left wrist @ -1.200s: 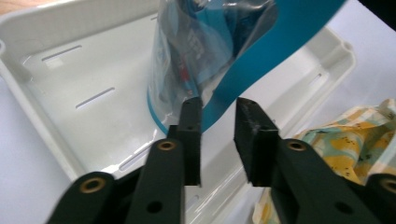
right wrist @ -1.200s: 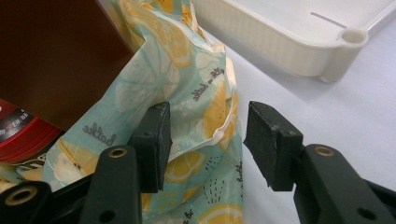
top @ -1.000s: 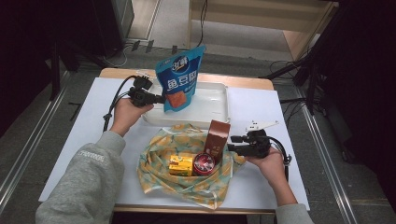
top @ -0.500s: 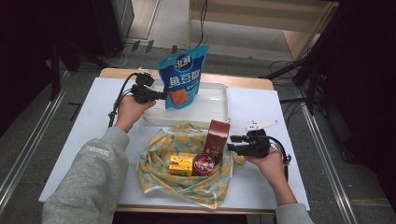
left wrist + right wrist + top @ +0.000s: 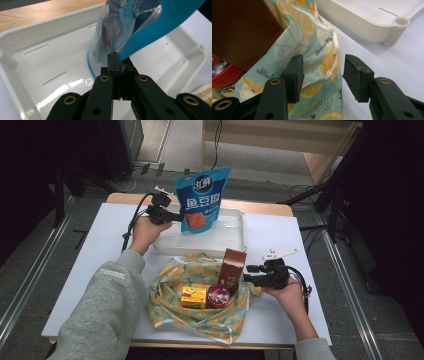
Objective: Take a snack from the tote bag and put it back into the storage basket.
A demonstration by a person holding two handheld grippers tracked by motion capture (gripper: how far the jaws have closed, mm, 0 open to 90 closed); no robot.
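Note:
A blue snack pouch (image 5: 200, 200) hangs upright over the white tray (image 5: 230, 240), pinched at its lower left edge by my left gripper (image 5: 176, 216), which is shut on it. In the left gripper view the pads (image 5: 113, 65) clamp the pouch's thin edge (image 5: 140, 22) above the tray's floor (image 5: 37, 32). My right gripper (image 5: 248, 273) stands open at the right edge of the lemon-print cloth (image 5: 200, 320). In the right gripper view a fold of the cloth (image 5: 317, 50) lies between the open jaws of the right gripper (image 5: 322, 72).
On the cloth stand a brown box (image 5: 233, 270), a red round tin (image 5: 218, 295) and a yellow carton (image 5: 194, 296). The brown box (image 5: 239, 30) and the tin (image 5: 222, 72) sit just left of my right jaws. A white mat (image 5: 90, 270) covers the table.
My left hand has carried the blue pouch a little to the right, further over the tray. The right hand has stayed where it was.

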